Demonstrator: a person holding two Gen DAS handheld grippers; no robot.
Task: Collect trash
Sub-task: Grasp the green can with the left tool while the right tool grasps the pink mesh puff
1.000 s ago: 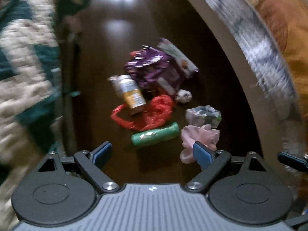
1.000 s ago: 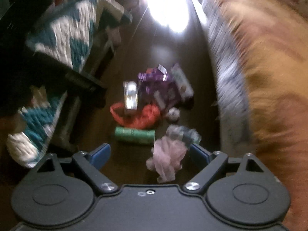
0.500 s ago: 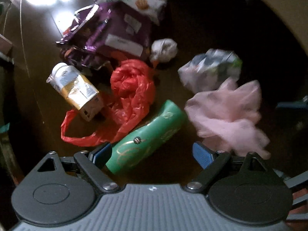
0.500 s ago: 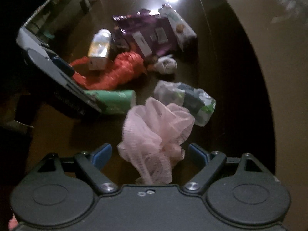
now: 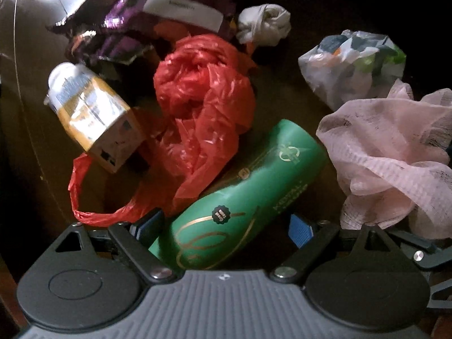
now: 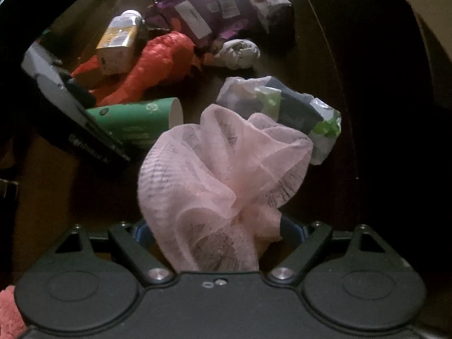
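**On the dark floor: two open grippers over a heap of litter**

On the dark floor (image 6: 319,56) we see the litter bunched together, with bare floor to its right running to a pale curved edge (image 6: 432,19) at the picture's border, and more open floor on the left of the heap.

We find the left gripper (image 5: 223,226) with its jaws standing wide, straddling the lower end of the green tube (image 5: 243,195); whether its blue pads (image 5: 300,230) press on the tube we cannot tell. The right gripper (image 6: 214,231) is likewise wide, with the pink mesh cloth (image 6: 223,169) bunched between its fingers, not visibly clamped.

We count one of each item: one green tube, one pink mesh cloth, one red plastic bag (image 5: 203,104), one small yellow carton (image 5: 90,113), one crumpled printed bag (image 5: 353,62), one knotted white wad (image 5: 265,22) and one purple foil wrapper (image 5: 169,8). A white snack packet (image 6: 265,0) lies on the wrapper's far side.
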